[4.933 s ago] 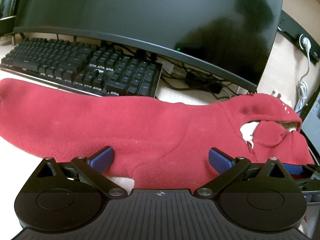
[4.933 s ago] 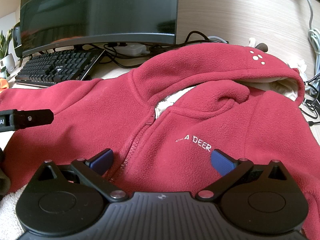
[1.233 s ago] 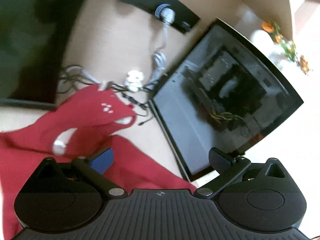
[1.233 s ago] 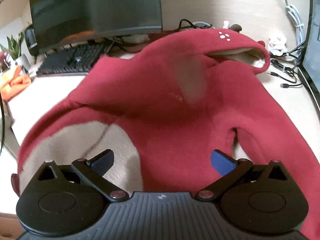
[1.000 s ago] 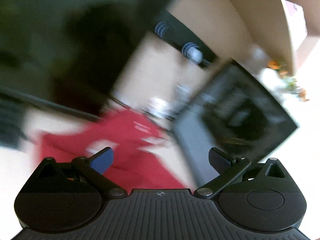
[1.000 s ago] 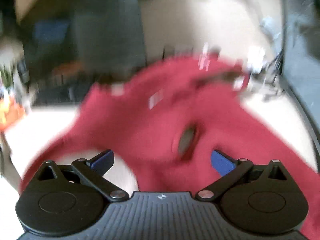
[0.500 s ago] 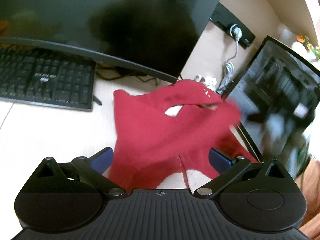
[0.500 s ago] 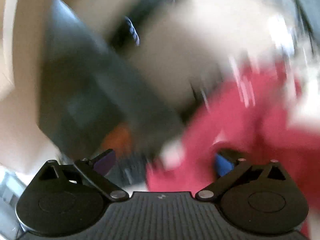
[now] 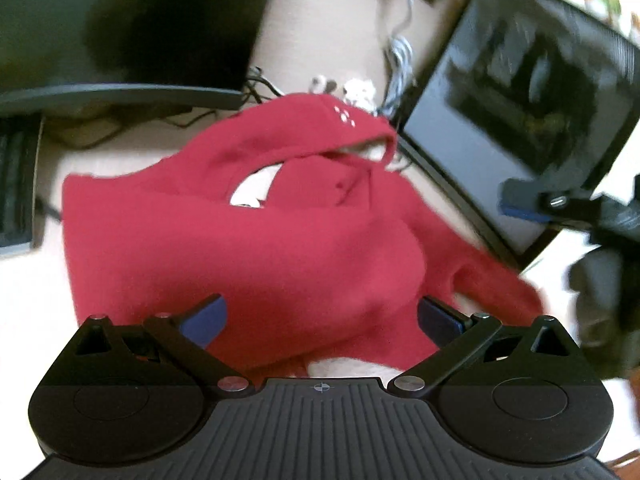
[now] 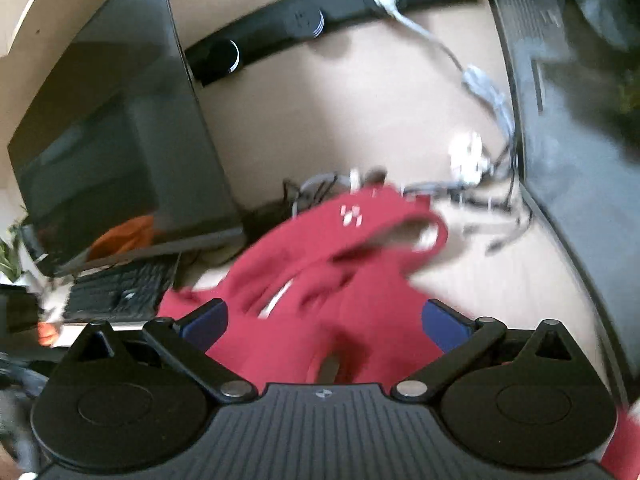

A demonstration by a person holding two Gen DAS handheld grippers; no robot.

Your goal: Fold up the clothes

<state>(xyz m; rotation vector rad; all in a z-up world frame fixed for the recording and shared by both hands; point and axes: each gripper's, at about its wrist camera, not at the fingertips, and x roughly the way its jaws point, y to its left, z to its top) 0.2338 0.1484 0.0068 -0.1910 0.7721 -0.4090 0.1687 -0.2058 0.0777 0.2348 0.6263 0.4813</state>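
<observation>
Item: one red fleece hoodie (image 9: 248, 240), which lay on the pale desk (image 9: 28, 292) between the large monitor (image 9: 120, 20) at the back and a second dark screen (image 9: 520, 100) to the right, hood end farthest from you and showing its cream lining. Its left side looked already turned in over the body, giving a straight left edge; the right sleeve (image 9: 492, 280) trailed out toward the second screen, so by my reading that sleeve was the part not yet folded. You held your left gripper (image 9: 320, 316) above the near part of the garment, jaws spread wide with nothing between the blue pads, probably placed to see the whole piece. Your right gripper (image 10: 322, 320) hung over the right side of the hoodie (image 10: 340, 280), jaws likewise spread and empty; red cloth showed between them, but whether it touched the pads I cannot tell, as that view was blurred. Sundries: keyboard (image 10: 120, 292) at left, cables (image 10: 480, 196) behind the hood, well clear of the fold.
</observation>
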